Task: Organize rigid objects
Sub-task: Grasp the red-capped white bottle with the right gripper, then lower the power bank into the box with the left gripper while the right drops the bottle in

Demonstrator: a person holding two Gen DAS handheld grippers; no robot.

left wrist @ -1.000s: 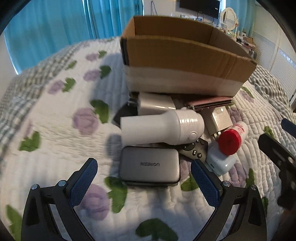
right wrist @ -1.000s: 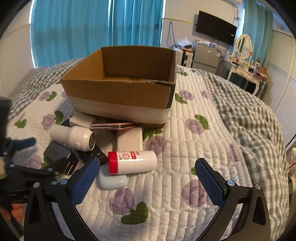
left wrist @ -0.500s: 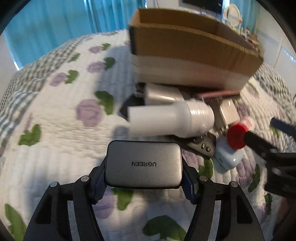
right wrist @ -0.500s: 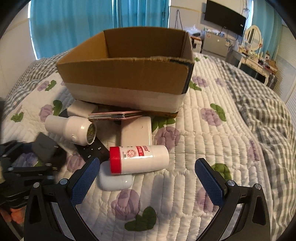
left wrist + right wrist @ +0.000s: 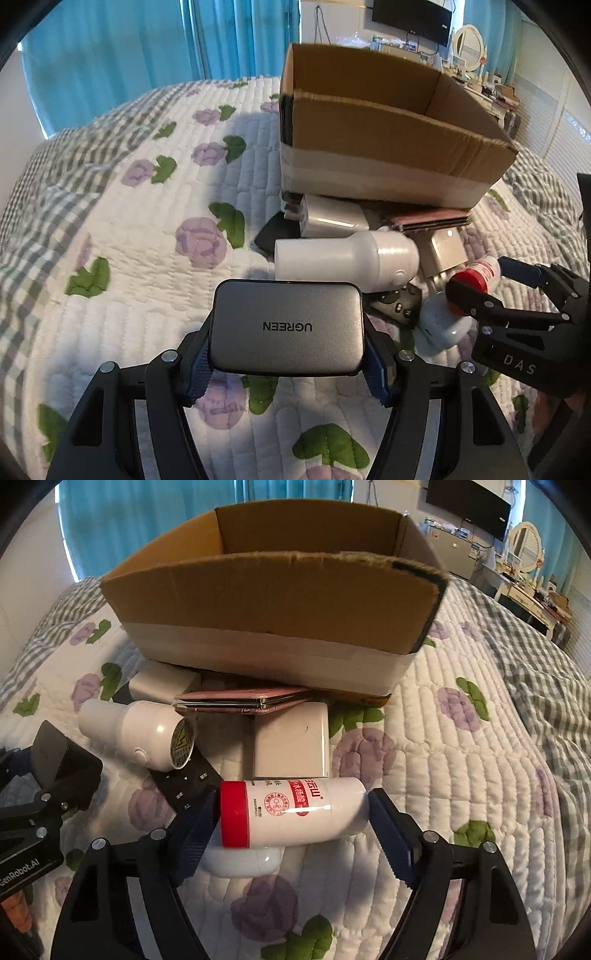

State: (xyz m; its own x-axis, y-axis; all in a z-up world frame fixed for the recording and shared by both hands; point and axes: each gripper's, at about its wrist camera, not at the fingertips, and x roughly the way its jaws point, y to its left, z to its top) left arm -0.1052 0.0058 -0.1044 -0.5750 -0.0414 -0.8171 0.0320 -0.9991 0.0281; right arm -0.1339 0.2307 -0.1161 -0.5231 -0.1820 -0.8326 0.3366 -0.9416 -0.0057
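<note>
The fingers [image 5: 375, 373] of the left gripper [image 5: 288, 365] are pinching a grey charger [image 5: 287, 326] by its sides, lifted off the bed [image 5: 110, 229] for carrying to the cardboard box [image 5: 388, 147], while the right gripper [image 5: 295, 814] is clamping the red-capped bottle [image 5: 291, 812] endwise.

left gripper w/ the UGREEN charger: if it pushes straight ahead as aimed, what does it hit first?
Probably the white bottle lying crosswise just beyond the charger held in the left gripper; the cardboard box sits further back. If the charger is lifted, it might pass over the bottle; depth unclear.
</note>
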